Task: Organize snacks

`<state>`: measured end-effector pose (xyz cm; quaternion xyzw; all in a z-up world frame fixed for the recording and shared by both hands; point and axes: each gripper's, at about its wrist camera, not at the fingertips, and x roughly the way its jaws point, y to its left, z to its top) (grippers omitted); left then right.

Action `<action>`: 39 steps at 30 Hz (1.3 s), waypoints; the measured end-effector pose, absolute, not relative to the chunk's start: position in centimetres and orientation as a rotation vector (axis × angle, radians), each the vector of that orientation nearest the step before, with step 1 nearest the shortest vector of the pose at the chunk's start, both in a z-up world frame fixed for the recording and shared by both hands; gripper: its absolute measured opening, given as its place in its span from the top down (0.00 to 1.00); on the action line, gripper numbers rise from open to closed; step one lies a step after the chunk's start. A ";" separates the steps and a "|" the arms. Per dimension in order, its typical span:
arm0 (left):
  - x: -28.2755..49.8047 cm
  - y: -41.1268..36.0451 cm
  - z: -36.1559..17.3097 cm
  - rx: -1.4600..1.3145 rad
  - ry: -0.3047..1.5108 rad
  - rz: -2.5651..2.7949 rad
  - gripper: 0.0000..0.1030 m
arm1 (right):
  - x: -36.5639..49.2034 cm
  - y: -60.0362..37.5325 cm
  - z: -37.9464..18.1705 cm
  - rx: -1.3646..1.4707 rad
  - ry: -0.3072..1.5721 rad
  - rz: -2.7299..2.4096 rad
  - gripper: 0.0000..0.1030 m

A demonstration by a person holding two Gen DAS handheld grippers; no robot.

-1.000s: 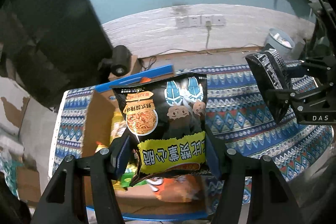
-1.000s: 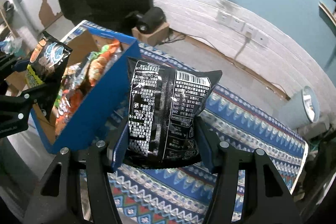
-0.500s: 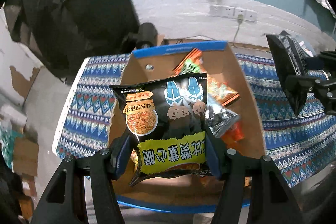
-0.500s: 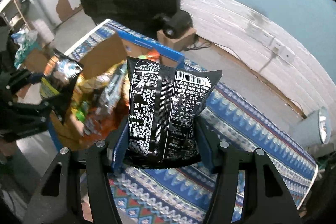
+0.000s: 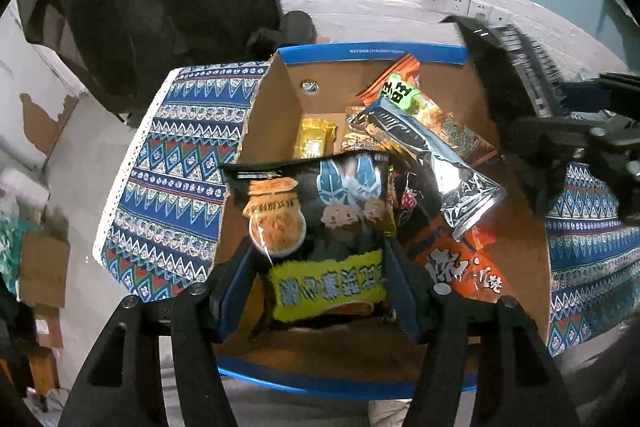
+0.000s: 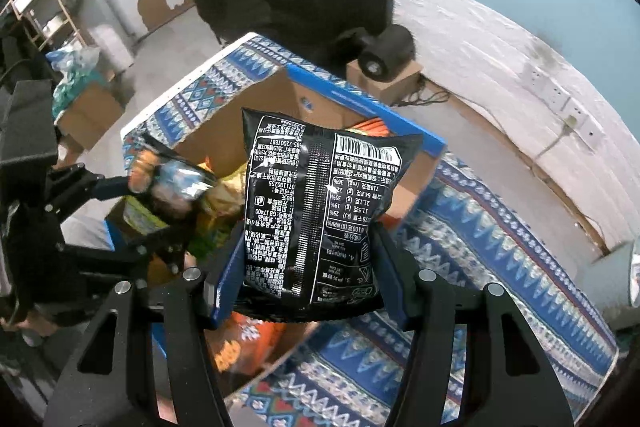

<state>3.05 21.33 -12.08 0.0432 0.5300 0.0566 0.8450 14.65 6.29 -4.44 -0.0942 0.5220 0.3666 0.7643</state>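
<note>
Progress was judged well advanced: the cardboard box [image 5: 276,115] on the patterned cloth [image 5: 180,179] was already heaped with snack packets, an orange packet [image 5: 452,259] and a silver-ended packet [image 5: 440,171] lying crosswise on the pile, while two bags remained to be dropped in. The left gripper [image 5: 320,279] was held over the box interior with a black-and-yellow noodle bag [image 5: 320,227] between its blue pads; the jaws had just been opening, and the bag was seen slightly tilted with a gap at the left pad, so the grip seemed loosened rather than firm. Its long axis was kept upright along the fingers, yellow band at the bottom, printed face toward the camera. The right gripper [image 6: 308,267] was seen pinching a black bag [image 6: 320,211] by its lower half above the box's near edge, upright too, barcode side shown, top seam pointed away. Release of both was judged the remaining work.
</note>
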 end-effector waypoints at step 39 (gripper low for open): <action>-2.9 17.6 -3.3 0.142 0.895 0.060 0.03 | 9.3 -0.8 2.5 -0.163 0.965 0.707 0.22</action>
